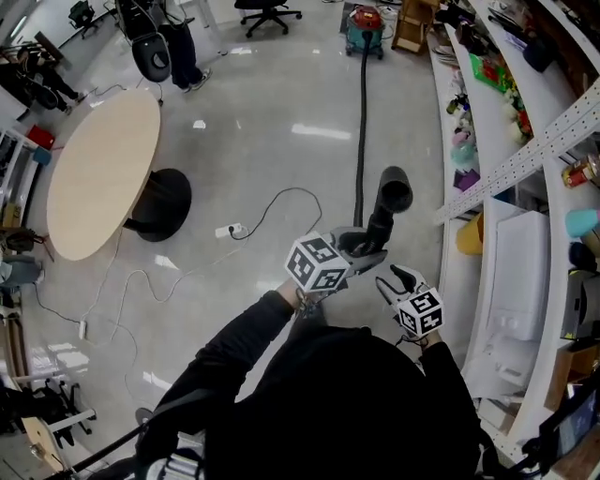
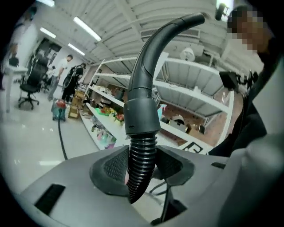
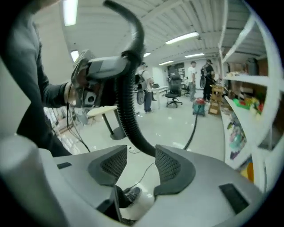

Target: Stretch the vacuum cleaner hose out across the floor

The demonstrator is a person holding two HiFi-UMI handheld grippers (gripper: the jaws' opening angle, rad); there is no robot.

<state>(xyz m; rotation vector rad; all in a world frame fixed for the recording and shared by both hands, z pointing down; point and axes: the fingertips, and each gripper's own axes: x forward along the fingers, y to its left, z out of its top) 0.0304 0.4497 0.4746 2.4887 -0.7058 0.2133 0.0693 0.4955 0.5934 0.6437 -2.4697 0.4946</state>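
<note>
Stretch step in hand: left gripper [image 2: 141, 166] pinches the raised hose [image 1: 361, 141] end, the rest lying straight across the floor [image 1: 281, 112] to the vacuum cleaner [image 1: 366, 28]; right gripper [image 3: 136, 162] spread, gripping nothing; next, probably pull taut and lay down.

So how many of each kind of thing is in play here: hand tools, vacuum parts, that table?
Grey two-jaw handheld grippers: 2, the left gripper and the right gripper
Black ribbed vacuum cleaner hose: 1
Red-topped vacuum cleaner: 1
Beige oval table: 1
Total: 5
</note>
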